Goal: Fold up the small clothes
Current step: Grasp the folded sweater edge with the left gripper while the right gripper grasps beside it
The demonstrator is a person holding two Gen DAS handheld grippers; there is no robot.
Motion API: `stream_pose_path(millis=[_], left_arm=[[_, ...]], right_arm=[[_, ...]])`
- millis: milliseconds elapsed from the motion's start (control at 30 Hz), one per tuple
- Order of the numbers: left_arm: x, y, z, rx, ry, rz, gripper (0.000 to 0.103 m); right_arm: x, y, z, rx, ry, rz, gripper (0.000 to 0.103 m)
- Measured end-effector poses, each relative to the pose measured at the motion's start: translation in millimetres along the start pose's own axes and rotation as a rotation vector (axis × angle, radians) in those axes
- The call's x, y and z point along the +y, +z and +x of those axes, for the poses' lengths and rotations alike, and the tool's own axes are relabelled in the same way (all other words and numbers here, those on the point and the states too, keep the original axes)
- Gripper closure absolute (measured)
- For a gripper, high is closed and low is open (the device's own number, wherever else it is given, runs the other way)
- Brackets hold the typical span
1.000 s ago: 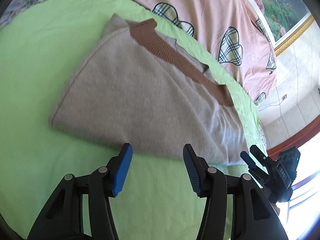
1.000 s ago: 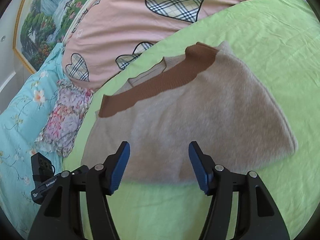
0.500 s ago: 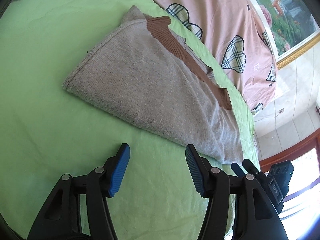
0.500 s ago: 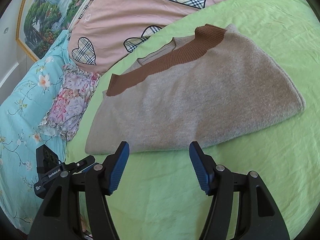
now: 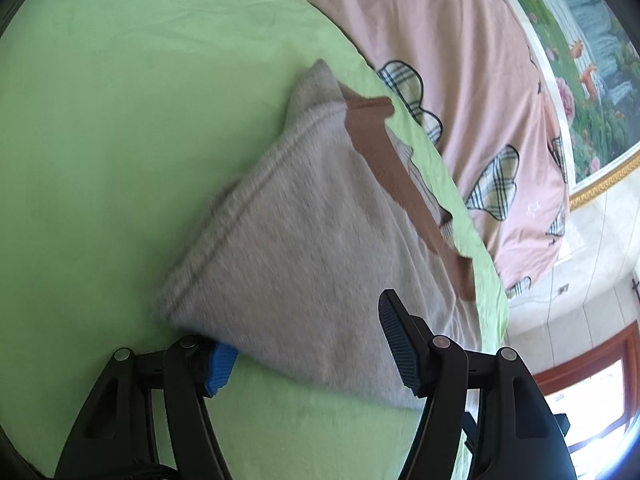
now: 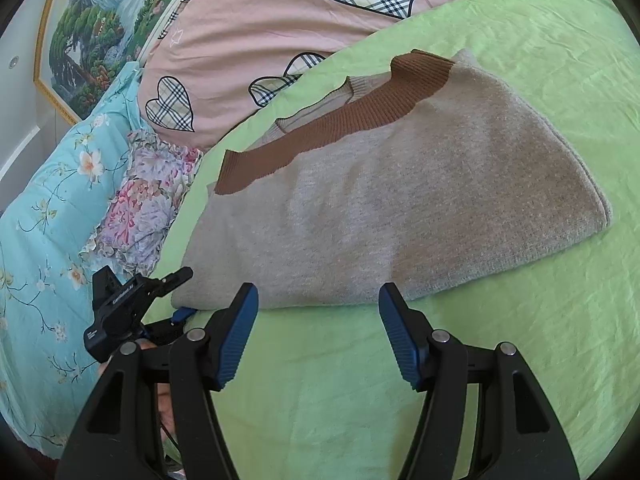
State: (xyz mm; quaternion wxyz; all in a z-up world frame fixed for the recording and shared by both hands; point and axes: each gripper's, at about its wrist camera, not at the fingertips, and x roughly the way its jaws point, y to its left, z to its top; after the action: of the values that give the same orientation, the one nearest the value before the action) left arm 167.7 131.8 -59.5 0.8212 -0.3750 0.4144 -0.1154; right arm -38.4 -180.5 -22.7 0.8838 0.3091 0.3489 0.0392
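A folded beige knit sweater (image 6: 400, 200) with a brown ribbed band (image 6: 340, 120) lies on the green sheet (image 6: 520, 360). It also shows in the left wrist view (image 5: 312, 248). My left gripper (image 5: 308, 344) is open, its jaws straddling the sweater's near corner, one finger under the edge. That gripper also shows in the right wrist view (image 6: 176, 296) at the sweater's left corner. My right gripper (image 6: 316, 332) is open and empty, just short of the sweater's near edge.
A pink quilt with plaid hearts (image 6: 280, 40) lies behind the sweater. A turquoise floral quilt (image 6: 44, 220) and a floral pillow (image 6: 140, 200) are at the left. A framed landscape painting (image 6: 100, 20) hangs on the wall.
My left gripper has moved forward onto the sweater's corner, which now sits between its open jaws. My right gripper has drawn slightly closer to the near edge.
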Motion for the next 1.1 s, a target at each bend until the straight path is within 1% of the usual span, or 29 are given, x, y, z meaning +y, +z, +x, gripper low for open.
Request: stream_pose_path(millis=[33,133,167,200,233,267,333,367,433,467,600,667,733,767,833,933,967,1067,1100], left_arm=[[0.0,3.1,0.8,-0.013,0.013,0.002,0.038],[-3.1,10.7,5.1,-0.039,0.047,0.019,0.045],[-4.9,11.7,6.4,-0.044,0.056,0.028,0.053],[-5.6,12.8,6.7,-0.047,0.064,0.041,0.065],[-7.2,13.9,7.6,-0.047,0.071,0.056,0.073],[-9.6,15.3,8.5,-0.044,0.069,0.073,0.087],[-17.2,15.7,6.5,-0.050,0.070,0.114,0.091],[-26.1,15.4,4.3,-0.059,0.077,0.155,0.095],[-49.8,12.4,1.8,-0.060,0.101,0.253,0.096],[-59.6,10.2,-0.3,-0.061,0.095,0.290,0.096],[-114.6,-4.2,0.2,-0.052,0.042,0.456,0.097],[-145.6,-16.4,8.5,-0.033,0.016,0.546,0.096],[-168.7,-29.3,19.6,-0.006,-0.014,0.605,0.096],[-179.8,-38.2,29.5,0.020,-0.029,0.628,0.096],[-192.3,-55.2,49.2,0.070,-0.037,0.669,0.096],[-197.2,-81.3,85.5,0.164,-0.015,0.707,0.097],[-196.5,-85.9,92.0,0.182,-0.010,0.711,0.097],[-196.0,-93.8,96.3,0.194,-0.009,0.721,0.097],[-196.9,-92.9,94.1,0.189,-0.017,0.716,0.097]], right_arm=[[-1.3,0.3,0.8,0.000,-0.002,0.004,0.039],[-5.4,2.0,4.0,0.004,0.000,0.014,0.039],[-7.3,3.8,5.3,0.004,-0.002,0.015,0.039],[-8.7,5.2,5.8,0.004,-0.002,0.016,0.039],[-10.5,7.9,6.4,0.002,-0.002,0.016,0.039],[-12.8,12.1,7.0,-0.001,-0.004,0.016,0.039],[-16.1,20.2,7.0,-0.012,-0.004,0.012,0.039],[-18.1,25.2,6.7,-0.018,-0.013,0.007,0.039],[-22.1,35.9,6.9,-0.022,-0.022,-0.003,0.039],[-24.8,41.4,6.8,-0.025,-0.029,-0.005,0.039],[-37.8,60.3,6.4,-0.032,-0.041,0.004,0.039],[-42.6,69.4,6.1,-0.033,-0.037,0.007,0.039],[-45.2,78.1,5.6,-0.033,-0.024,0.007,0.039],[-46.6,83.5,5.7,-0.031,-0.011,0.010,0.039],[-48.0,95.1,8.1,-0.020,0.002,0.008,0.039],[-50.1,113.0,16.0,-0.003,0.057,0.015,0.039],[-50.4,120.0,24.1,0.025,0.079,0.020,0.038],[-45.2,132.4,49.9,0.106,0.124,0.020,0.036],[-41.8,135.3,60.9,0.136,0.158,0.019,0.035]])
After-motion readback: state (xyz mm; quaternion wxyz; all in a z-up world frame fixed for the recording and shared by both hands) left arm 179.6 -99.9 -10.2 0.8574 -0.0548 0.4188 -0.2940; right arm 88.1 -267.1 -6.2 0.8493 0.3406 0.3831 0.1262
